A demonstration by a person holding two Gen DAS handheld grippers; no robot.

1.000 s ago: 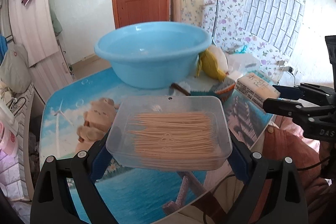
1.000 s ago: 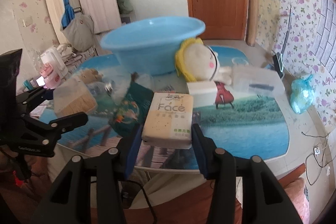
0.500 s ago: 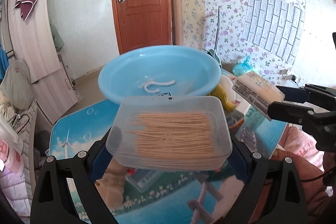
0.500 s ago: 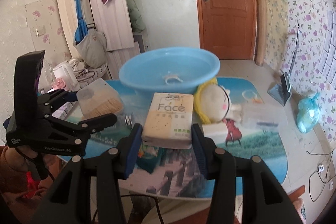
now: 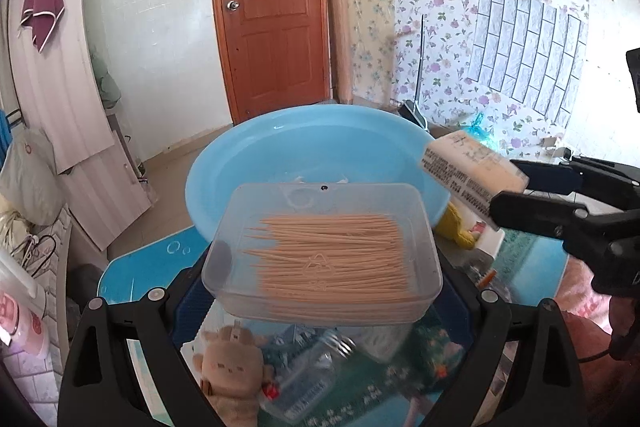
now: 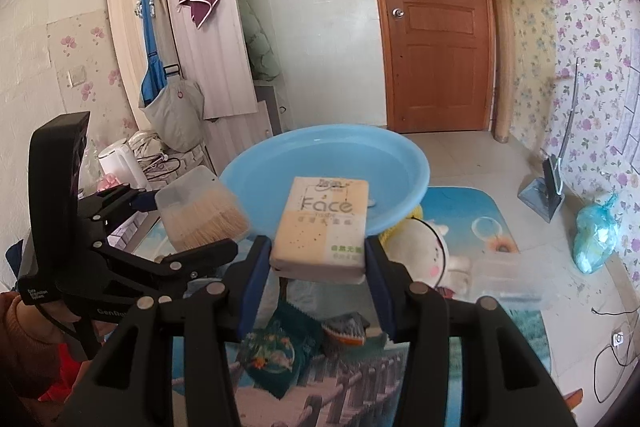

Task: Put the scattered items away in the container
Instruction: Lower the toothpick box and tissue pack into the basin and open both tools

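Note:
A clear plastic box of toothpicks [image 5: 324, 251] is clamped in my left gripper [image 5: 320, 283], raised over the near rim of the light blue basin [image 5: 280, 155]. My right gripper [image 6: 316, 259] is shut on a pack of "Face" tissues [image 6: 324, 223], also raised in front of the basin [image 6: 304, 163]. In the left wrist view the tissue pack [image 5: 468, 175] and right gripper [image 5: 520, 195] come in from the right beside the basin. The toothpick box [image 6: 200, 211] and left gripper [image 6: 160, 227] show at the left of the right wrist view. A small white item lies in the basin.
On the picture-print table [image 6: 520, 327] lie a plush doll with yellow hair [image 6: 424, 247], a dark green snack bag [image 6: 276, 351], a clear case [image 6: 516, 275], and a brown plush toy [image 5: 228, 359]. A blue plastic bag [image 6: 596, 231] sits on the floor at right.
Both grippers have lifted and moved toward the basin with their loads; the basin now shows from above, and the table items lie lower in both views.

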